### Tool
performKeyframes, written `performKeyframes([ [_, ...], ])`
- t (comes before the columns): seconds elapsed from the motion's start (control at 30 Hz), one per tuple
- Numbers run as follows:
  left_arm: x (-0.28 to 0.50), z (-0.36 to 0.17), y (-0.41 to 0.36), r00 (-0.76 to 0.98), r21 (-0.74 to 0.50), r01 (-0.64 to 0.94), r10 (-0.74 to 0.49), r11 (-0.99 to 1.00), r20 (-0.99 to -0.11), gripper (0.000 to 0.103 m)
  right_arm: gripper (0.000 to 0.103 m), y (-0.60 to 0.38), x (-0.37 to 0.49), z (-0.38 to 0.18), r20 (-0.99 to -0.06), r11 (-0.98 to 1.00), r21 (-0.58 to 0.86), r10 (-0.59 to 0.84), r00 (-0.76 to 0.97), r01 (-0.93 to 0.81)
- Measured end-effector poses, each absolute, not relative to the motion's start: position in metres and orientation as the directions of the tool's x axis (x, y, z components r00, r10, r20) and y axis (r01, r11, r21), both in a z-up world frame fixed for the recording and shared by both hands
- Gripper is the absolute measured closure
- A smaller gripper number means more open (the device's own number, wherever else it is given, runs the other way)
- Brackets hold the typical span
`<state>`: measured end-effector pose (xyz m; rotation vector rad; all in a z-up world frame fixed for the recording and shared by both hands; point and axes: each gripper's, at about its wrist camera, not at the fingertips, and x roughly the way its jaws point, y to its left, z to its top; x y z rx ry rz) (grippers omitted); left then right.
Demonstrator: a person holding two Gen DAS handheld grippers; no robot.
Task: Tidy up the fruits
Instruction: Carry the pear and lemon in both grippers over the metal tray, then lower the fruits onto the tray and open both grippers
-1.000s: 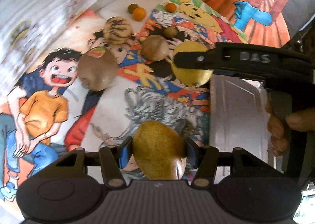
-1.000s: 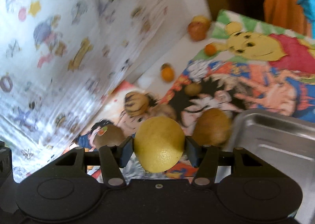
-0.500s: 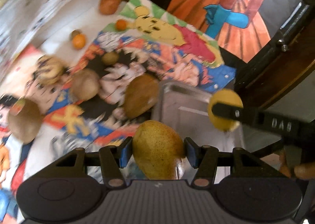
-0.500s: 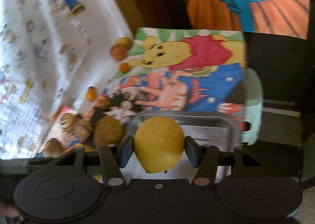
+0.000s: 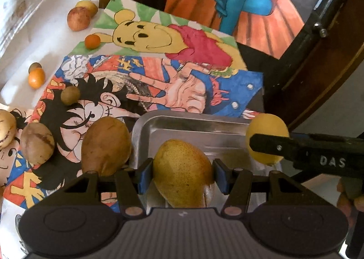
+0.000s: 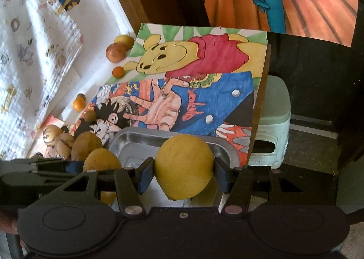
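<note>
Fruit is in both grippers at once. The left gripper (image 5: 183, 173) clamps a speckled yellow-green pear (image 5: 183, 171), pads pressed on its flanks, low in the centre of the left view. The pear's long axis runs along the fingers, its narrow end tucked back toward the gripper body and its broad end pointing out over the metal tray (image 5: 195, 126). The right gripper (image 6: 184, 173) is closed on a lemon (image 6: 184, 167), gripped across its middle with the nub hanging down, at the lower centre of the right view.

What the coming move turns on, as I judge it, is that both fruits hang above the tray and not above the painted paper. In the left view the pear covers the tray's near floor, while the lemon sits at the right edge of the frame, over the tray's far right corner. In the right view the lemon hides the tray's middle and the pear peeks in at lower left. The pear is nearer the tray's left wall, the lemon nearer its right, so they look well apart and could go down side by side.

The tray floor seems bare. Left of the tray on the paper lie a brown mango (image 5: 105, 145) touching the tray's rim, a brown round fruit (image 5: 37, 143), and small oranges (image 5: 36, 78) toward the upper left.
</note>
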<state>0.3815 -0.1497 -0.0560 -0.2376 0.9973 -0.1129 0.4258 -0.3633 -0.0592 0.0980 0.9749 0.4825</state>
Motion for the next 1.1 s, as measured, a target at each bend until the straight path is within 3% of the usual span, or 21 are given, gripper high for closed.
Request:
performKeyframes([
  [0.77,0.395,-0.069,-0.147,0.467,-0.247,-0.067,-0.188,0.967,-0.864,0.042,0.044,-0.359,0.415,-0.067,-0.789,0.898,0.229,0.397,0.468,-0.376],
  [0.93,0.387,-0.059,-0.144,0.509,-0.272,-0.072,-0.200,0.960,-0.837,0.031,0.044,-0.359,0.407,-0.061,-0.788,0.896,0.195,0.385,0.481,-0.398],
  [1.1,0.372,-0.048,-0.138,0.536,-0.281,-0.102,-0.185,0.954,-0.824,0.028,0.038,-0.359,0.390,-0.052,-0.772,0.892,0.179,0.389,0.503,-0.414],
])
